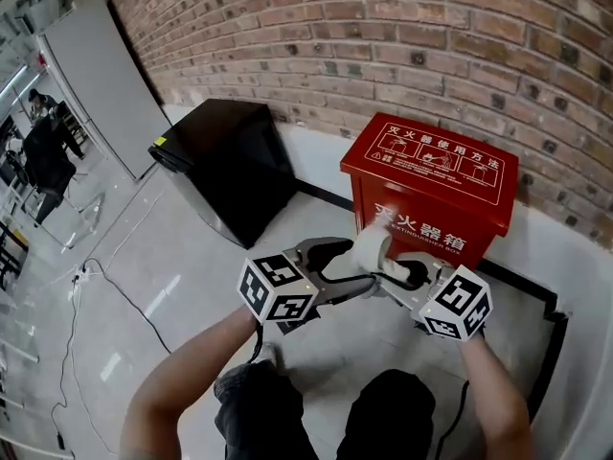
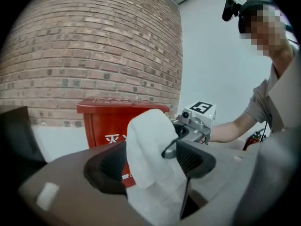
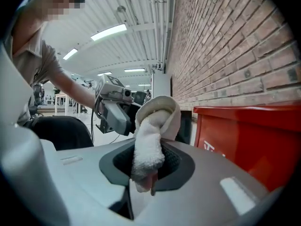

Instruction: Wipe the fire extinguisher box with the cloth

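The red fire extinguisher box [image 1: 436, 195] stands against the brick wall, with white characters on its lid and front. It also shows in the left gripper view [image 2: 108, 124] and the right gripper view [image 3: 249, 140]. Both grippers meet just in front of it, holding a white cloth [image 1: 372, 247]. My right gripper [image 3: 148, 161] is shut on the cloth [image 3: 148, 145], which folds over above the jaws. My left gripper [image 2: 153, 161] stands open, its jaws on either side of the cloth [image 2: 150, 149]. In the head view the left gripper [image 1: 356, 266] faces the right gripper [image 1: 397, 271].
A black cabinet [image 1: 230, 161] stands left of the box by the brick wall [image 1: 383, 36]. A grey panel [image 1: 101, 84] leans at the far left. A cable [image 1: 105, 276] trails over the pale floor. My legs [image 1: 316, 420] are at the bottom.
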`<state>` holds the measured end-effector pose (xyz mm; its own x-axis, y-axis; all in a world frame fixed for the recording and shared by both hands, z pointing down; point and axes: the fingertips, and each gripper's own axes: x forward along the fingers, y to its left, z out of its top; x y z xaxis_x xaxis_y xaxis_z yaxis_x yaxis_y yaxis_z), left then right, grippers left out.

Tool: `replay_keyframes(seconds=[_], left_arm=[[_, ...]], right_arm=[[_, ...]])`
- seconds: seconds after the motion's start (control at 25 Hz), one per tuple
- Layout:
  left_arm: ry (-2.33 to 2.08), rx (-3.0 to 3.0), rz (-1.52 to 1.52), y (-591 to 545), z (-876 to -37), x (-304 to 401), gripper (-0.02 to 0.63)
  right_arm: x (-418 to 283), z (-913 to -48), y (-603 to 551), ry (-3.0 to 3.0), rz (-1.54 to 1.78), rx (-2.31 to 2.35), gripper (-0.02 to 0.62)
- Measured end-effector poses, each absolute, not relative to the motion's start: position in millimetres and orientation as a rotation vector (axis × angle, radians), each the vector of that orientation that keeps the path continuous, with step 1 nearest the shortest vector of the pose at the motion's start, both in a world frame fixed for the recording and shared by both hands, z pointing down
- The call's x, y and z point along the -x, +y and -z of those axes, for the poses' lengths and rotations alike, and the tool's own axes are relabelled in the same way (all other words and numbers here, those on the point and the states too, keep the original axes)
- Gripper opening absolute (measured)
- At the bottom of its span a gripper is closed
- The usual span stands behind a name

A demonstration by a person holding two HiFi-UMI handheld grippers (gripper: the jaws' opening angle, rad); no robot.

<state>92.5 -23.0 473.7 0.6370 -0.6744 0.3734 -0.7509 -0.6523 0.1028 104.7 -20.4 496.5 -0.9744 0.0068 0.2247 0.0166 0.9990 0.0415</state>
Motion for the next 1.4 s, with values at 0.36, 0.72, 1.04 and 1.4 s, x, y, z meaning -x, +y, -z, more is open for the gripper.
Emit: replay_keyframes(seconds=[0.36, 0.72, 1.04, 1.4], left_arm=[[-0.989, -2.773, -0.274, -35.7, -467.8, -11.9, 0.073], [-1.002, -2.828, -0.215, -142.3, -477.3, 104.1, 0.049], [-0.929, -2.851, -0.033, -256.8, -466.1, 121.0, 0.049], [-1.113, -2.776, -0.110, -340.1, -475.1, 73.8, 0.049]], right_arm=[[-6.1, -497.3, -34.7, -2.829, 0.150, -0.106, 0.121], [36.8, -542.3, -104.3, -2.592, 0.034, -0.462, 0.233], [27.8, -556.9, -125.5, -2.434, -0.018, -0.527, 0.026], [43.3, -577.7, -148.3, -2.265, 0.004, -0.698, 0.025]])
